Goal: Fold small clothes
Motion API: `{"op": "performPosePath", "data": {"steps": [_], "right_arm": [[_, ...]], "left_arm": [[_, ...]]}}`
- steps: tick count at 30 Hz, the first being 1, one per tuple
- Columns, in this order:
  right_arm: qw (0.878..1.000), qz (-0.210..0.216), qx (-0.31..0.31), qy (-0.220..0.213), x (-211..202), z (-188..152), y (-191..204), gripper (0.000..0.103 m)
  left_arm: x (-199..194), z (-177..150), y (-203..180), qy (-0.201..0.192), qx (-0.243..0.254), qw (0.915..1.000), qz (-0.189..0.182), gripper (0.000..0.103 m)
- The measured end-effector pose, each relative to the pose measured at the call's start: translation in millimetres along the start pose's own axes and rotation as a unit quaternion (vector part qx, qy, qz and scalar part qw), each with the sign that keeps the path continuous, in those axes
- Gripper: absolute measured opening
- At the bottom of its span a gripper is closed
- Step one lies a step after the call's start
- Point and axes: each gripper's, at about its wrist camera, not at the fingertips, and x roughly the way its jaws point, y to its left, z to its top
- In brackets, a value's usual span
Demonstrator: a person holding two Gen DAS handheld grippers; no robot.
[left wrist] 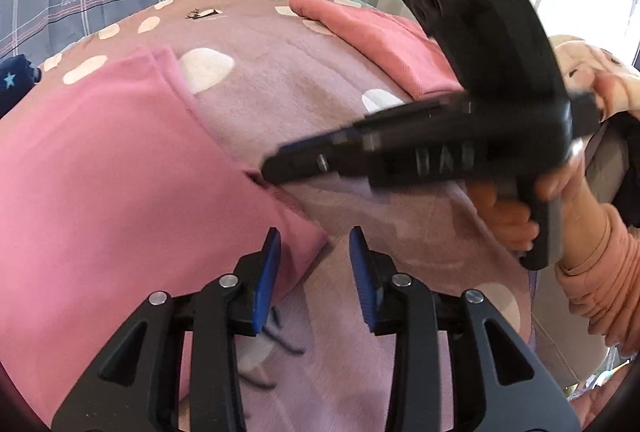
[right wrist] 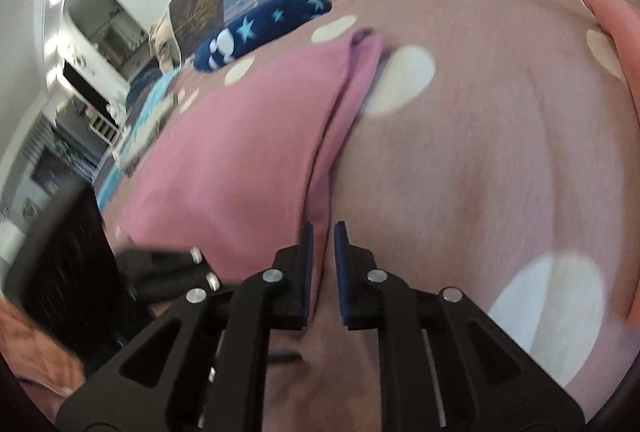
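Dotted brown blanket (left wrist: 304, 79) fills both views as my work surface. On it the folded pink garment (left wrist: 100, 167) occupies the left half of the left wrist frame. My left gripper (left wrist: 314, 252) stands apart at lower centre, the garment's corner between its pads, unpressed. My right gripper (right wrist: 323, 244) is slightly parted, empty. I would release cleanly, withdraw without dragging the fold, then press edges flat.

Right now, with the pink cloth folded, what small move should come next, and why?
Probably draw both hand-held grippers back from the pink cloth. It lies folded on the blanket, and the left gripper and right gripper both stand open, holding nothing.
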Motion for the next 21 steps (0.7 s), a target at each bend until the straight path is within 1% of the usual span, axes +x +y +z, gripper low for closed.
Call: {"op": "performPosePath", "data": {"steps": [1,2,3,5,7,10,12,14,15,16,18,21], "right_arm": [[1.0,-0.011,-0.013,0.001,1,-4,6,0.017],[0.999,-0.021,-0.027,0.002,4,-8,11,0.021],[0.999,-0.022,-0.034,0.003,5,-9,15,0.023],[0.999,-0.027,-0.045,0.006,10,-8,19,0.024],[0.997,-0.047,-0.059,0.005,16,-7,25,0.024],[0.993,-0.081,-0.086,0.002,24,-5,34,0.024],[0.991,-0.096,-0.095,0.002,24,-6,38,0.024],[0.989,-0.104,-0.103,0.002,20,-9,38,0.024],[0.988,-0.112,-0.105,0.004,17,-12,35,0.024],[0.988,-0.113,-0.101,0.006,16,-14,32,0.024],[0.99,-0.105,-0.09,0.006,16,-15,26,0.024],[0.989,-0.111,-0.094,0.002,20,-15,29,0.024]], "left_arm": [[-6,0,4,-0.003,-0.004,1.0,0.002,0.036],[-16,0,10,-0.011,-0.014,0.9998,0.01,0.036],[-22,0,16,-0.017,-0.022,0.9995,0.014,0.036],[-36,0,33,-0.033,-0.049,0.998,0.024,0.036],[-42,0,54,-0.04,-0.084,0.9947,0.044,0.036],[-35,-7,75,-0.02,-0.12,0.9908,0.06,0.036],[-31,-15,82,-0.012,-0.135,0.9894,0.051,0.036],[-28,-18,84,-0.015,-0.134,0.9897,0.049,0.036],[-26,-17,84,-0.014,-0.13,0.9902,0.049,0.039],[-25,-16,84,-0.013,-0.127,0.9907,0.049,0.043],[-20,-9,85,-0.009,-0.113,0.9922,0.05,0.046],[-20,-13,77,-0.008,-0.096,0.9936,0.059,0.049]]}}
